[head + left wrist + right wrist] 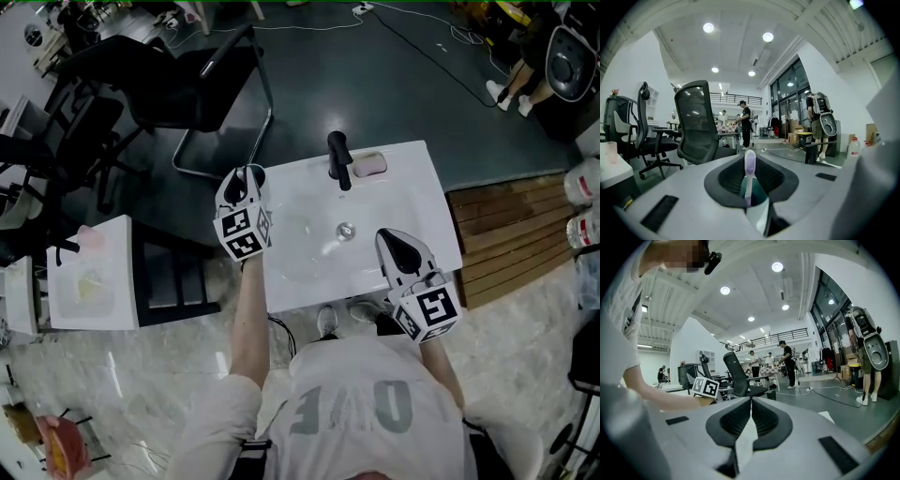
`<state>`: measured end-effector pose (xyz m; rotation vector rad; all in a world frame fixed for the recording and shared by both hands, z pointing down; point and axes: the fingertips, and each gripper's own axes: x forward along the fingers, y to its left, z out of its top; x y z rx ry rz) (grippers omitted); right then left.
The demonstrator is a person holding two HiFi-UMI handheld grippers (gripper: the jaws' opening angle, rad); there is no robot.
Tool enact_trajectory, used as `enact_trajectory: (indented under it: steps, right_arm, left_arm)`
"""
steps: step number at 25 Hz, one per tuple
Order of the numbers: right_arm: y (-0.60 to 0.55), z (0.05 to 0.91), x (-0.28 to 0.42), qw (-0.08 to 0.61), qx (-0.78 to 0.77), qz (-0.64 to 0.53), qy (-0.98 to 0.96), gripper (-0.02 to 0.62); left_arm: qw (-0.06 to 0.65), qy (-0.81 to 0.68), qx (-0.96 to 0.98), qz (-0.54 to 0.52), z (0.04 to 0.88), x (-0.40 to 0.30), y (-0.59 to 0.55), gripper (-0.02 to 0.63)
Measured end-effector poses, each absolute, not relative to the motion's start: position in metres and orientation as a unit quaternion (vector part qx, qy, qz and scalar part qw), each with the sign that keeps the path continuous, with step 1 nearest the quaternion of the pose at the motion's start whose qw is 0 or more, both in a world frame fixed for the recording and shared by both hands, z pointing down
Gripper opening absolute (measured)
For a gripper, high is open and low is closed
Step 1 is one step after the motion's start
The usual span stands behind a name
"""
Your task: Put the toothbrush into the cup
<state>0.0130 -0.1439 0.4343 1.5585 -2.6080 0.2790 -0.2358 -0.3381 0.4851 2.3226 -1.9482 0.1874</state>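
My left gripper point(246, 180) hovers over the far left corner of the white sink point(403, 187). In the left gripper view its jaws point(751, 158) are shut on a toothbrush point(749, 171), which stands upright with its pale lilac head on top. Right behind and below the brush is a teal rounded shape point(757, 191); it could be the cup, but I cannot tell. No cup is plain in the head view. My right gripper point(396, 244) hangs over the near right part of the sink. Its pads point(751, 405) meet at the tips with nothing between them.
A black faucet point(339, 159) and a pink block point(369, 165) sit at the sink's far edge, with the drain point(346, 230) in the middle. A black office chair point(178, 89) stands beyond the left corner and a small white table point(94, 281) at the left. A wooden platform point(511, 234) lies to the right.
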Motion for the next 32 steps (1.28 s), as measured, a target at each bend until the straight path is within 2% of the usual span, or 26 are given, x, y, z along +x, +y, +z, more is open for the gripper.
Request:
enact_trajectory:
  steps: [9, 17, 32]
  right_arm:
    - [-0.144, 0.435, 0.013, 0.050, 0.508, 0.087, -0.856, 0.032]
    - [-0.149, 0.424, 0.016, 0.036, 0.506, 0.078, -0.858, 0.032]
    - [-0.162, 0.405, 0.004, 0.011, 0.472, 0.052, -0.880, 0.032]
  left_arm:
    - [0.051, -0.643, 0.761, 0.073, 0.496, -0.236, -0.337, 0.077]
    - [0.024, -0.655, 0.752, 0.071, 0.480, -0.241, -0.336, 0.146]
    - [-0.089, -0.663, 0.743, 0.009, 0.354, -0.239, -0.320, 0.169]
